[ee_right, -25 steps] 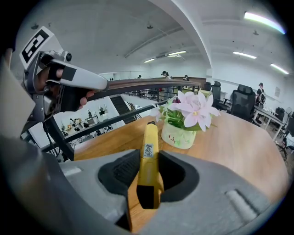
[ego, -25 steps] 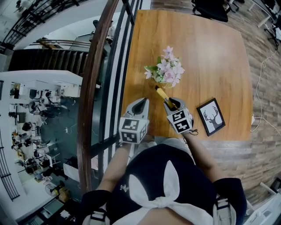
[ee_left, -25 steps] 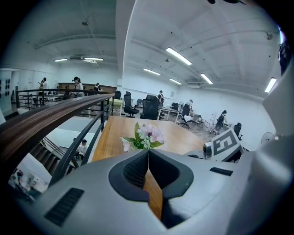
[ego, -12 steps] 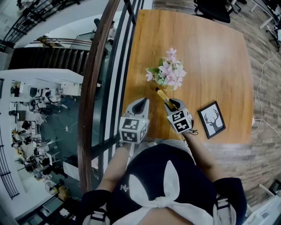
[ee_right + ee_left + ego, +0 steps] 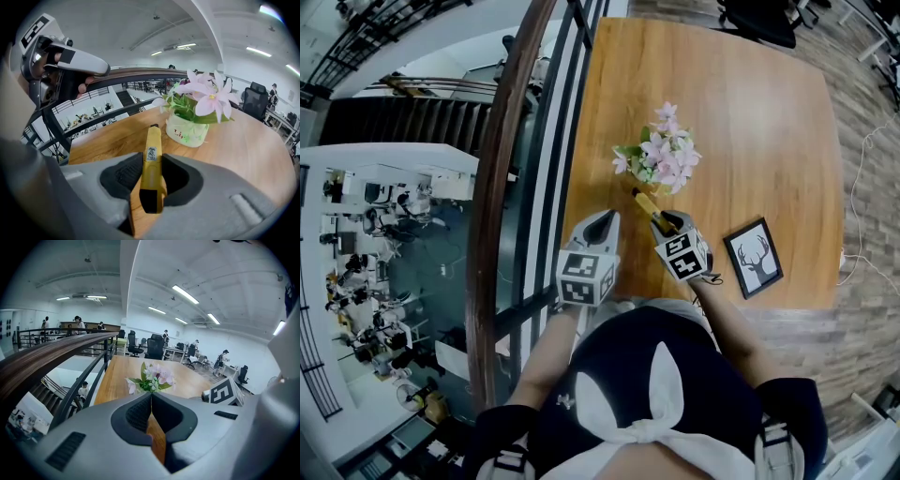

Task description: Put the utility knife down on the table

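- Head view, far left: a dark wooden handrail (image 5: 501, 178) with black bars runs alongside the left edge of a wooden table (image 5: 750, 112); a lower floor shows beyond it.
- The left gripper (image 5: 602, 218) hovers at the table's near left edge. In the left gripper view its jaws are clenched together pad to pad with nothing between them, and only the wood shows through the gap below the pads.
- Just to its right, the right gripper (image 5: 662, 221) points down toward the tabletop, a marker cube on its back.
- The right gripper view shows its jaws grasping a yellow utility knife (image 5: 152, 164) by the rear of the handle, pads pressed on both sides. The knife sticks out forward, and its dark tip points at the wood just beside the pot. I cannot tell whether the tip touches the table.
- Past the knife stands a small white pot (image 5: 186, 130) upright on the table. It holds pink and white flowers (image 5: 206, 96) with green leaves that spill over its rim.
- Further right, near the table's front edge, lies a black framed picture (image 5: 754, 257) of a deer head, well apart from the pot.
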Demonstrator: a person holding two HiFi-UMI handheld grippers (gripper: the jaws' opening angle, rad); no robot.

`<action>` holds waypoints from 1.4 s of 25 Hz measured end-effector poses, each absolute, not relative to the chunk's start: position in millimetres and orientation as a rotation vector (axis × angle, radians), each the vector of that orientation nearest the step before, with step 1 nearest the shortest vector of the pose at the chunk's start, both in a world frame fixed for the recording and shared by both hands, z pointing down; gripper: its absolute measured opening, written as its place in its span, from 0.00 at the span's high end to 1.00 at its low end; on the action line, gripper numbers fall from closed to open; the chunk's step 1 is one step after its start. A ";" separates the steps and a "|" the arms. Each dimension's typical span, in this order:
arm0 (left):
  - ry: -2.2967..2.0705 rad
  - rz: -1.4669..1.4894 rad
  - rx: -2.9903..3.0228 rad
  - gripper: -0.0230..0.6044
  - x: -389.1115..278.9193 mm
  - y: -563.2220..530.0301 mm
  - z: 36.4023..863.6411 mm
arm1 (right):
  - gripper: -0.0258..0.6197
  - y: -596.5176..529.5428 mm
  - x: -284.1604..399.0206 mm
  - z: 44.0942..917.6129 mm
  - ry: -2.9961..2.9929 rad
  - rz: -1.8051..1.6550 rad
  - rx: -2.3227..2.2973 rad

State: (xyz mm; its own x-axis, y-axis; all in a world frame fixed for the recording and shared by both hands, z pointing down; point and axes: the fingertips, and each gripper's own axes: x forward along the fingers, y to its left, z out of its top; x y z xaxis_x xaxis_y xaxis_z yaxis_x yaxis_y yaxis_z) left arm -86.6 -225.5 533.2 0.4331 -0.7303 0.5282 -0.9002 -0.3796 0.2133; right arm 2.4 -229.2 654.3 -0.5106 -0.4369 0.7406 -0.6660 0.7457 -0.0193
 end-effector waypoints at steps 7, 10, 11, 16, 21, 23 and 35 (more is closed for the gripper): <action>-1.374 0.486 2.220 0.93 -86.1 -226.4 537.5 | 0.77 -229.6 -0.2 665.9 -2.176 0.387 0.793; -1.373 0.486 2.217 0.93 -86.1 -227.0 538.9 | 0.77 -230.1 -0.3 670.2 -2.168 0.391 0.783; -1.373 0.487 2.215 0.93 -86.2 -227.2 539.2 | 0.77 -230.4 -0.3 670.9 -2.167 0.390 0.780; -1.375 0.496 2.208 0.93 -87.3 -227.8 539.5 | 0.77 -228.4 1.7 676.2 -2.153 0.388 0.764; -1.376 0.497 2.208 0.93 -88.7 -229.2 540.0 | 0.77 -225.6 0.9 684.1 -2.145 0.392 0.738; -1.376 0.499 2.205 0.93 -89.4 -228.6 540.6 | 0.77 -225.1 0.4 685.2 -2.141 0.383 0.727; -1.373 0.509 2.203 0.93 -88.8 -228.9 543.6 | 0.77 -223.6 1.2 696.9 -2.119 0.377 0.694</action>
